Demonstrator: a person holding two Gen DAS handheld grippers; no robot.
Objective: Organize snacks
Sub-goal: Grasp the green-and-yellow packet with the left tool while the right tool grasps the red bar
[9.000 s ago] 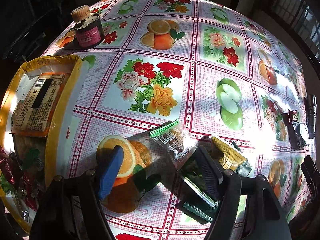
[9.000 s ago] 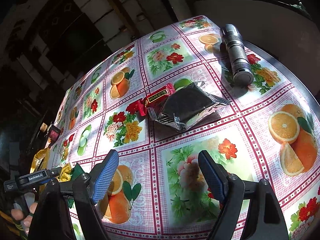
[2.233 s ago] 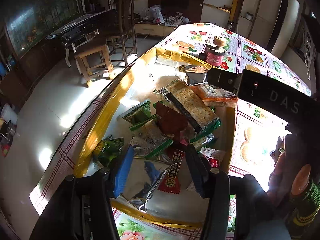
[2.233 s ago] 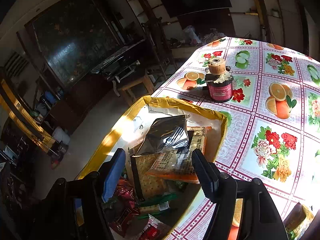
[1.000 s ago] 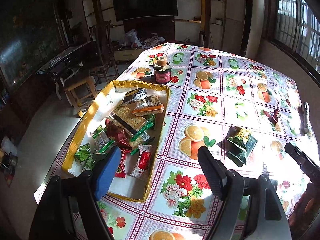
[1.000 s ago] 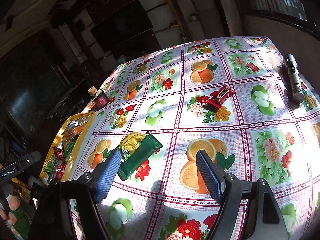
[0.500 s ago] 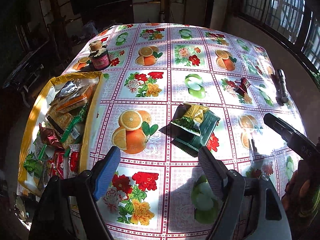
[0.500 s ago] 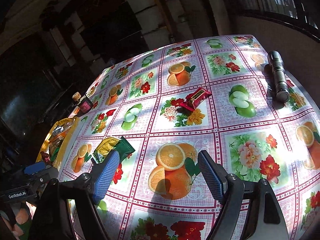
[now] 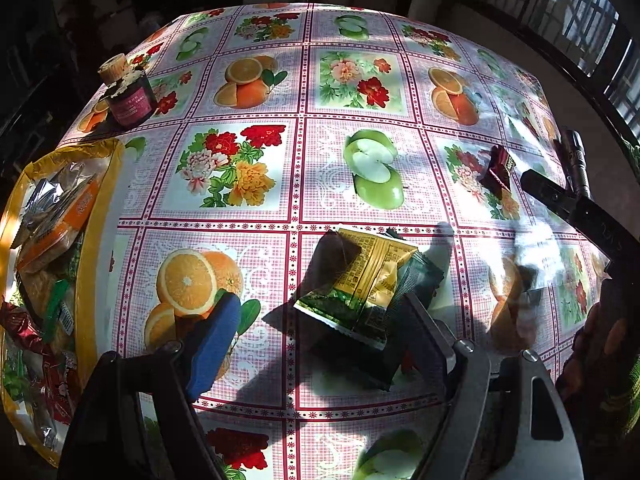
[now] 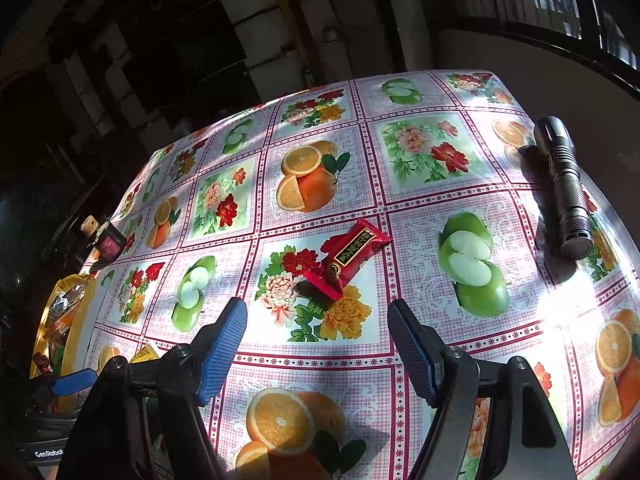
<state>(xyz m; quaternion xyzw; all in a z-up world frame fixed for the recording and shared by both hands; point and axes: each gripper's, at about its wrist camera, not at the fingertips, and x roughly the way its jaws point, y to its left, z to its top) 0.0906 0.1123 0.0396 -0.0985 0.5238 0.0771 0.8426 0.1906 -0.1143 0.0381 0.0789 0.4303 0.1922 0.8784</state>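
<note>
The left gripper [image 9: 316, 336] hangs low over the tablecloth [image 9: 304, 208] with its jaws spread wide and holding nothing; half a second ago it was higher. Just ahead of its right finger lie two stacked packets, a green-and-gold packet [image 9: 360, 284] on a dark green packet [image 9: 416, 280], long axes slanting from near-left to far-right. The right gripper [image 10: 316, 334] is likewise wide apart and empty, closer than before to the red candy packet [image 10: 348, 252], which lies flat, long axis pointing far-right. Beyond lies a flashlight [image 10: 564, 184]. The yellow tray [image 9: 100, 240] of snacks sits far left, a jar [image 9: 128, 98] behind it.
</note>
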